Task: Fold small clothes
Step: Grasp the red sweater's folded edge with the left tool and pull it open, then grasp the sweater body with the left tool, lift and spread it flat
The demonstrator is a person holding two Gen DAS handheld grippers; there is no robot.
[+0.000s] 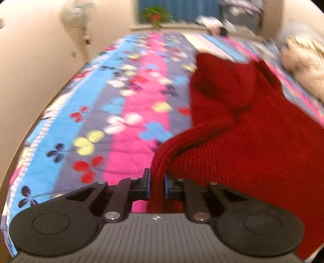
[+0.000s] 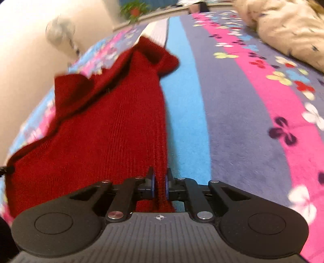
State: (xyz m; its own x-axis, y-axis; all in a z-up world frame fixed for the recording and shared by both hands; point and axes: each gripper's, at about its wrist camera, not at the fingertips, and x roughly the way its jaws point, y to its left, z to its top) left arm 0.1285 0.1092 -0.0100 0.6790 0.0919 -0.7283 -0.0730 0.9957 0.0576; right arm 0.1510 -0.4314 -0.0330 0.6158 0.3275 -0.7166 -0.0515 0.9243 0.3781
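Note:
A dark red knitted garment (image 1: 243, 125) lies partly lifted over a bed with a butterfly-patterned cover. In the left wrist view my left gripper (image 1: 157, 183) is shut on the garment's near left edge, a thick fold of knit pinched between the blue pads. The right wrist view shows the same red garment (image 2: 113, 125) stretching away to the left. There my right gripper (image 2: 160, 183) is shut on its near right edge, a narrow band of knit squeezed between the pads. The far end of the garment is rumpled and raised.
The striped bed cover (image 2: 243, 105) in blue, grey and pink spreads all around. A cream fluffy blanket (image 2: 287, 34) lies at the far right. A standing fan (image 1: 76, 16) and a potted plant (image 1: 155, 17) stand by the wall beyond the bed.

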